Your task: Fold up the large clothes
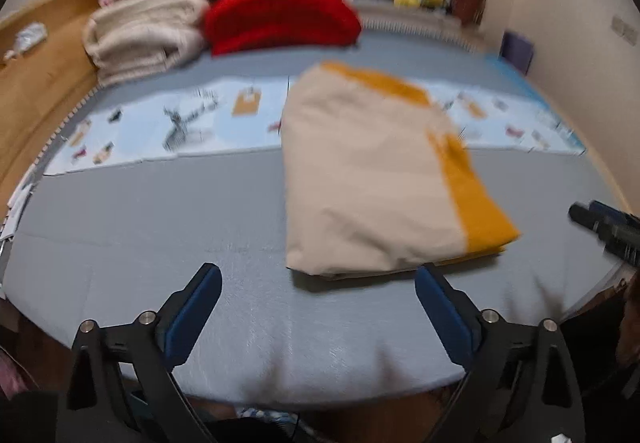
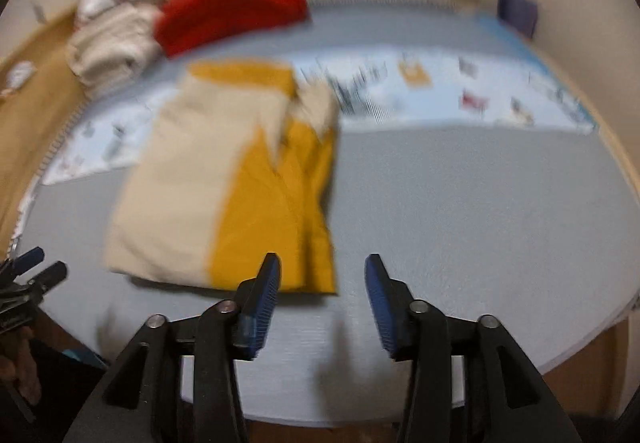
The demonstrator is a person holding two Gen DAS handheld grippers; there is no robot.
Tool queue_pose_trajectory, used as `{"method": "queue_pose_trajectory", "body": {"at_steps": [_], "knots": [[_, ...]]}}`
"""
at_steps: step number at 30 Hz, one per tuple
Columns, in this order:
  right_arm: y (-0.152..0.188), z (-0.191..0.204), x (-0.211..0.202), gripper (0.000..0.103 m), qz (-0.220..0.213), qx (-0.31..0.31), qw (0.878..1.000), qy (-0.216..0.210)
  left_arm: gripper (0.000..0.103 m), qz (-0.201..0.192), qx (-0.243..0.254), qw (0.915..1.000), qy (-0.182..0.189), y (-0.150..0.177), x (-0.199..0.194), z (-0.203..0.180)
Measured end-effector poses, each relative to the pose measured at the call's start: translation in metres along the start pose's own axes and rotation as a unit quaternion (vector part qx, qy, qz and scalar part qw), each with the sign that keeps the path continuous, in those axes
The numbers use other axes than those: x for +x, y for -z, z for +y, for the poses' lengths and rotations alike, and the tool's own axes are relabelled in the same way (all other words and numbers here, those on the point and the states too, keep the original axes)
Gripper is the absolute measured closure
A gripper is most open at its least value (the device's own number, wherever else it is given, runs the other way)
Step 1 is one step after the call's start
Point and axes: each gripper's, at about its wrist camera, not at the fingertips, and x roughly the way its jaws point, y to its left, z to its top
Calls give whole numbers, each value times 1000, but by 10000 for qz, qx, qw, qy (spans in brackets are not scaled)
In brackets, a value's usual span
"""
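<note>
Jaws of the left gripper (image 1: 318,279) stand wide apart with nothing between them, held over the grey mat (image 1: 160,223). Just ahead of it, slightly toward its right finger, lies the folded cream-and-mustard garment (image 1: 368,179), flat on the mat. Further right, the right gripper (image 2: 322,269) is partly open and empty; the garment (image 2: 224,183) lies ahead of it and to its left, its near edge just beyond the left finger.
</note>
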Motion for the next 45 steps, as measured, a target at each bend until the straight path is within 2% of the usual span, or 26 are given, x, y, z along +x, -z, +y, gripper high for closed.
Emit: {"method": "queue_pose_trajectory", "body": {"at_steps": [1,3,5,8,13,17,23,45], "knots": [[11,12,-21,19,-253,-184,9994,153,2,-108,-91,9999,16,8,-12,-2],[29,33,-52,9,-541,-397,9973,301,1,-195,-315,9992,156,19,-26,-6],[43,44,-74,9,-626,-450,9968,229,1,-162,-633,9973,324,42,-40,-9],[59,57,-103,5,-803,-340,9958,276,1,-39,-627,9975,317,62,-52,-16],[72,68,-108,5,-657,-427,9968,176,1,-247,-442,9984,260,62,-60,-27],[71,73,-91,5,-549,-499,9972,129,1,-91,-471,9982,350,61,-45,-33],[69,76,-73,5,-405,-437,9981,138,1,2,-385,9990,239,63,-37,-35],[69,77,-66,5,-338,-450,9983,122,1,35,-291,9993,249,63,-34,-28]]}}
